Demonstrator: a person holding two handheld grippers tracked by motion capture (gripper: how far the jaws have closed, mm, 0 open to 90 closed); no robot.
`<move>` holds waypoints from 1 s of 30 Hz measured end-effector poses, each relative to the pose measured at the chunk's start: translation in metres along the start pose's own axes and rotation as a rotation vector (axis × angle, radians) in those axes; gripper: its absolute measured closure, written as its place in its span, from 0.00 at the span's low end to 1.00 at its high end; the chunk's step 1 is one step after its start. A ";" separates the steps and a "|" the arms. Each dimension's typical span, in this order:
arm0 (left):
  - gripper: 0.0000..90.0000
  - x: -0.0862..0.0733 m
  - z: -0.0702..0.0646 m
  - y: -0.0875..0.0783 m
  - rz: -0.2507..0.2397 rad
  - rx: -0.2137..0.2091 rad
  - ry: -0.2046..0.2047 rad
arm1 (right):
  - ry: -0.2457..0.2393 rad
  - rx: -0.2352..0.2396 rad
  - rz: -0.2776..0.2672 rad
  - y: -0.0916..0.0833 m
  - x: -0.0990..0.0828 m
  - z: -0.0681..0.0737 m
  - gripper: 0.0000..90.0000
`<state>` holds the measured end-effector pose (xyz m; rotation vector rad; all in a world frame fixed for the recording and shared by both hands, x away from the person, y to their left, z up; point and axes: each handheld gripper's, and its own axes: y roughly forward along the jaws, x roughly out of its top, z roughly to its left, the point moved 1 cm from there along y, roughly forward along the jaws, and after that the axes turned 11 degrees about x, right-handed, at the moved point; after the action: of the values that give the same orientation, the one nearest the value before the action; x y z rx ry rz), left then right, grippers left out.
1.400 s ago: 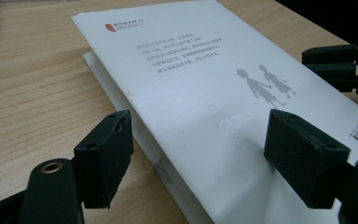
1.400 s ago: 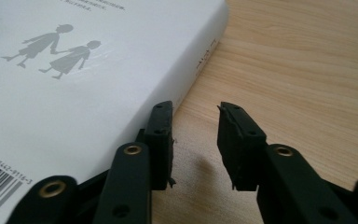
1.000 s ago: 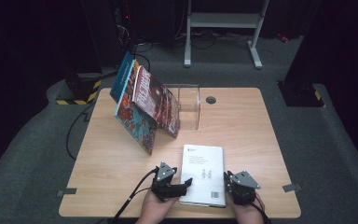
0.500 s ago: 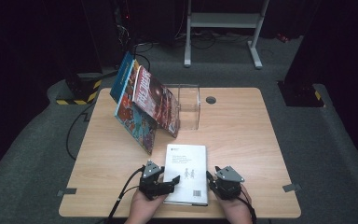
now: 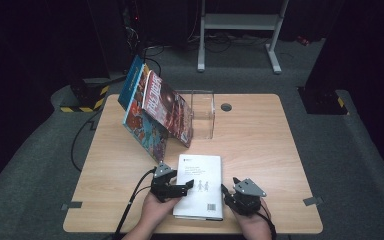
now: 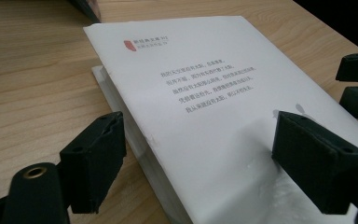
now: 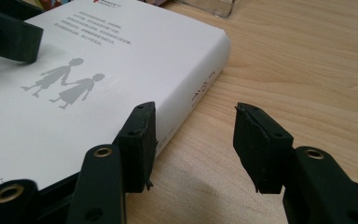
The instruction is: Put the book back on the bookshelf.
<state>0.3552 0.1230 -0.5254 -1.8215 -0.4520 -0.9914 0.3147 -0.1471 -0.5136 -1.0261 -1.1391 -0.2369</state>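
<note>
I have the white book (image 5: pixel 198 186) lying flat at the near edge of the table (image 5: pixel 260 145), with my left gripper (image 5: pixel 184 189) spread wide across its page edge and my right gripper (image 5: pixel 228 192), whose jaws have just been opening, parted at the spine side and gripping nothing. To lift it cleanly I judge each hand should slide one jaw under and one over before closing together, since the matte, smooth cover looks slippery and the block thick and rigid. The rack (image 5: pixel 202 112) beyond is clear plastic, beside glossy leaning books (image 5: pixel 155 112).
</note>
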 end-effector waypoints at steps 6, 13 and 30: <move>0.16 0.000 0.003 0.003 0.007 -0.025 -0.006 | -0.007 0.012 -0.002 -0.003 0.005 0.004 0.50; 0.07 0.002 0.008 0.010 0.056 -0.055 -0.058 | -0.039 0.018 -0.001 -0.002 0.019 0.005 0.47; 0.20 0.001 0.002 0.004 0.014 -0.085 0.009 | -0.011 0.020 -0.028 -0.004 0.003 0.004 0.47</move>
<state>0.3592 0.1224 -0.5277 -1.8926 -0.3969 -1.0219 0.3103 -0.1452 -0.5087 -0.9951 -1.1640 -0.2414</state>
